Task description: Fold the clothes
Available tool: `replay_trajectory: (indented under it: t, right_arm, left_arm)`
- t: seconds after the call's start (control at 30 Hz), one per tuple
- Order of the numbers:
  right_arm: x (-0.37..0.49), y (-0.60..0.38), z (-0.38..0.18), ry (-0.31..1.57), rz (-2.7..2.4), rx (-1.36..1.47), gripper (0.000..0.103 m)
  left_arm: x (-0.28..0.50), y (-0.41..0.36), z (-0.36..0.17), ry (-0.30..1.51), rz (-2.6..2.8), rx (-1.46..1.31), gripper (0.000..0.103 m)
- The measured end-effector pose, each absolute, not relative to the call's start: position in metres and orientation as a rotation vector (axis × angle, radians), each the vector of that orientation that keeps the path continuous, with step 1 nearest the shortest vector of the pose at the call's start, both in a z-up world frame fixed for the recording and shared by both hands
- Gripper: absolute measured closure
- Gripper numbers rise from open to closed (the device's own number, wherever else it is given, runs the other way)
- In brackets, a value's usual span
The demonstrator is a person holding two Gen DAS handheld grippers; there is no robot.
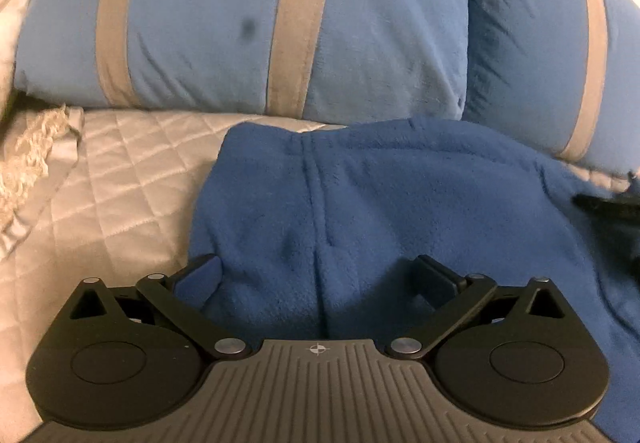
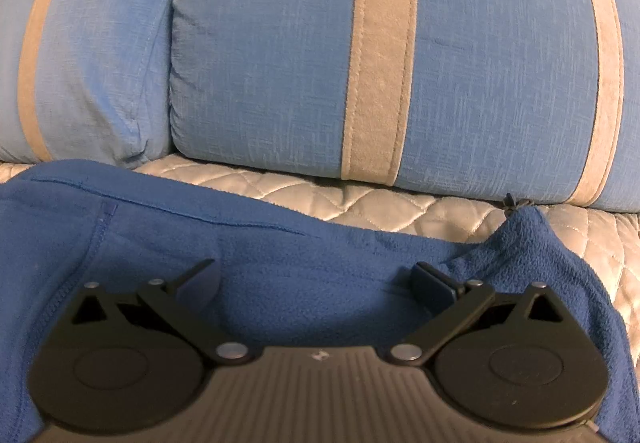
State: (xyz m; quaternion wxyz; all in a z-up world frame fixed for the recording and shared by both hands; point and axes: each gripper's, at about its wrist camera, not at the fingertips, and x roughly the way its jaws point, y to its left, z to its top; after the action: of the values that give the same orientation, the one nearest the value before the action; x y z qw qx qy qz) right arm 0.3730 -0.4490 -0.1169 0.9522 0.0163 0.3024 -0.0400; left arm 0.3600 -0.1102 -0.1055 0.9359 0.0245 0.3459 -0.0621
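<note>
Warm, dim indoor light falls softly with faint shadows, fisheye bending curves the pillows (image 1: 240, 23) at the edges, and the left view's right rim smears with motion blur.

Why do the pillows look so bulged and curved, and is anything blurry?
Left wrist view: fisheye bending bows the striped pillows; the right edge, over the blue fleece, smears with blur. Right wrist view: same bulge, warm dim light, pillow weave sharp; the open tongs are sharp too.

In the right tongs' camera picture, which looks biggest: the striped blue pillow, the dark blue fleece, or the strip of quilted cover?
1. Striped blue pillow, filling the upper half.
2. Dark blue fleece; it lies nearest the camera, partly hidden by the tongs, so unsure.
3. Quilted cover, smallest.
</note>
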Motion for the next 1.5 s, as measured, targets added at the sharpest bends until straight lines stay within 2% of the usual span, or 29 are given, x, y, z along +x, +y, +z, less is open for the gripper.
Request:
replay_trajectory:
  t: [0.1, 0.23, 0.43, 0.63, 0.9, 1.23, 1.5]
  right_arm:
    - [0.371, -0.454, -0.110, 0.645, -0.073, 0.062, 0.001]
    - [0.369, -0.463, -0.084, 0.813, -0.001, 0.067, 0.000]
    - [0.317, -0.476, -0.065, 0.845, -0.007, -0.007, 0.000]
    - [0.286, -0.485, -0.104, 0.748, -0.034, 0.037, 0.001]
    - [0.283, -0.494, -0.110, 0.691, -0.029, 0.101, 0.001]
    - [0.270, -0.483, -0.096, 0.673, -0.121, -0.001, 0.000]
    - [0.236, -0.465, -0.074, 0.615, -0.064, -0.119, 0.000]
  left_arm:
    - [0.363, -0.110, -0.105, 0.712, -0.130, 0.058, 0.000]
    - [0.360, -0.112, -0.106, 0.698, -0.123, 0.073, 0.000]
    - [0.357, -0.112, -0.108, 0.693, -0.116, 0.092, 0.000]
    - [0.352, -0.113, -0.106, 0.667, -0.108, 0.100, 0.000]
    - [0.349, -0.116, -0.105, 0.647, -0.086, 0.125, 0.000]
    - [0.329, -0.139, -0.095, 0.599, 0.020, 0.326, 0.000]
    - [0.291, -0.138, -0.057, 0.546, -0.021, 0.362, 0.000]
